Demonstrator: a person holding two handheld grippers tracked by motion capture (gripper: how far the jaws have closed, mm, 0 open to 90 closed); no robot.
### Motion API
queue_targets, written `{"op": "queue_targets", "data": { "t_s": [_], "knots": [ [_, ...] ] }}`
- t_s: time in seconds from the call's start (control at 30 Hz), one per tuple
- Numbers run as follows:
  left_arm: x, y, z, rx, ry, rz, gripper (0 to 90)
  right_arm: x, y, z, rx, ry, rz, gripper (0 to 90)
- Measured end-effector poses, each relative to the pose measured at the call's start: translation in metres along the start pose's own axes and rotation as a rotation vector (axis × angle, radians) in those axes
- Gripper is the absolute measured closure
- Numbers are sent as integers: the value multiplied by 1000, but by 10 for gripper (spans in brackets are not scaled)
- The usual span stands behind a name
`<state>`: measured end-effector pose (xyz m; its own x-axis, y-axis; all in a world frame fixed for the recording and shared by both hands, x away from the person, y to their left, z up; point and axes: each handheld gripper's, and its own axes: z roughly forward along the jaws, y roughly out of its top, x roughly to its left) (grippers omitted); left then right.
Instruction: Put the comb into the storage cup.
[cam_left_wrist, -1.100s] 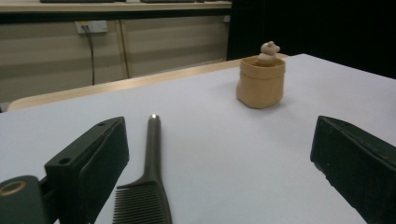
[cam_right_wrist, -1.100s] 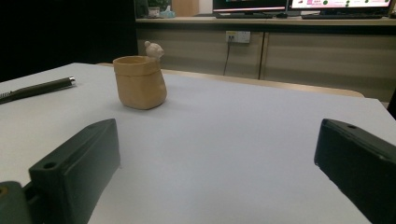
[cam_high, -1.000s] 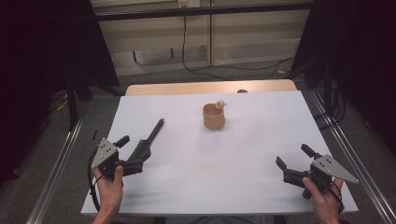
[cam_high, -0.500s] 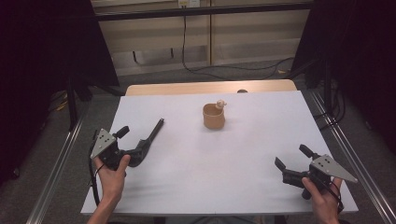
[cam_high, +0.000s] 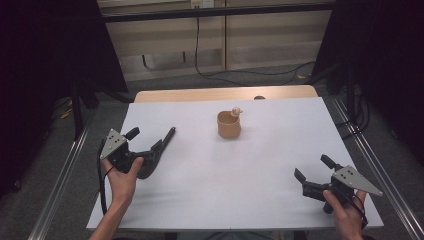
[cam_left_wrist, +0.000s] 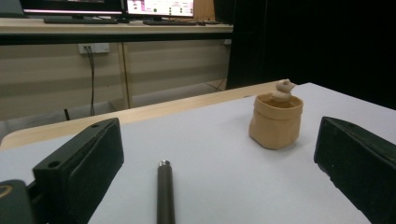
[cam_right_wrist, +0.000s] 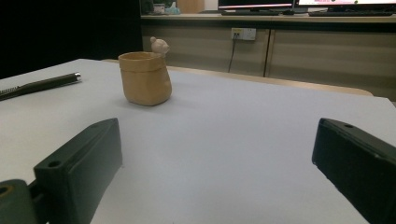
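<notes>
The pen (cam_left_wrist: 164, 193) lies flat on the white desk (cam_high: 240, 190), a dark slim rod with a silvery tip, and it sits right between the jaws of my left claw (cam_high: 150, 159). In the left gripper view its long axis runs straight away from me, up the middle of the gap, tip pointing toward the far edge. From above, the same pen (cam_high: 168, 137) slants away and to the right, out past my jaws. So the pen is in line with my reach, not across it, which I judge matters most: if I close, the jaws would meet its sides squarely.

My left claw is spread wide, gripping nothing, low over the desk. My right claw (cam_high: 315, 176) is likewise spread and empty, resting well apart near the right front corner (far too distant to help with the pen).

Farther out, near the middle of the desk, stands a small tan pot (cam_high: 229, 124) with a little figure (cam_high: 236, 111) on its rim.
</notes>
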<state>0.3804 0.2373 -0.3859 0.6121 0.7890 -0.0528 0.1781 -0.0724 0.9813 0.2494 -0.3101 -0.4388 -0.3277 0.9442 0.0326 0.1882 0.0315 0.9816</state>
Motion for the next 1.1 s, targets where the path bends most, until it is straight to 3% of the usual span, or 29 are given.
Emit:
{"op": "queue_targets", "data": {
  "t_s": [0.37,0.53,0.6,0.87,0.97,1.0,1.03,1.07,1.1],
  "knots": [
    [8,9,18,2,23,7,21,0,0,0,4,8,9,9],
    [11,13,23,13,13,1,19,0,-1,1,6,11,9,9],
    [12,13,27,61,19,-6,15,1,-1,1,4,13,10,9],
    [14,16,38,115,33,18,17,1,-1,1,6,15,5,8],
    [18,18,44,168,4,15,16,1,-1,1,8,18,5,8],
    [18,18,44,168,4,15,18,1,-1,1,9,19,4,8],
    [21,18,49,213,11,12,20,1,-1,1,8,21,6,7],
    [21,18,49,213,11,12,21,1,-1,1,8,21,6,7],
    [23,16,53,231,-16,-19,25,1,-1,1,7,23,7,7]
  ]
}}
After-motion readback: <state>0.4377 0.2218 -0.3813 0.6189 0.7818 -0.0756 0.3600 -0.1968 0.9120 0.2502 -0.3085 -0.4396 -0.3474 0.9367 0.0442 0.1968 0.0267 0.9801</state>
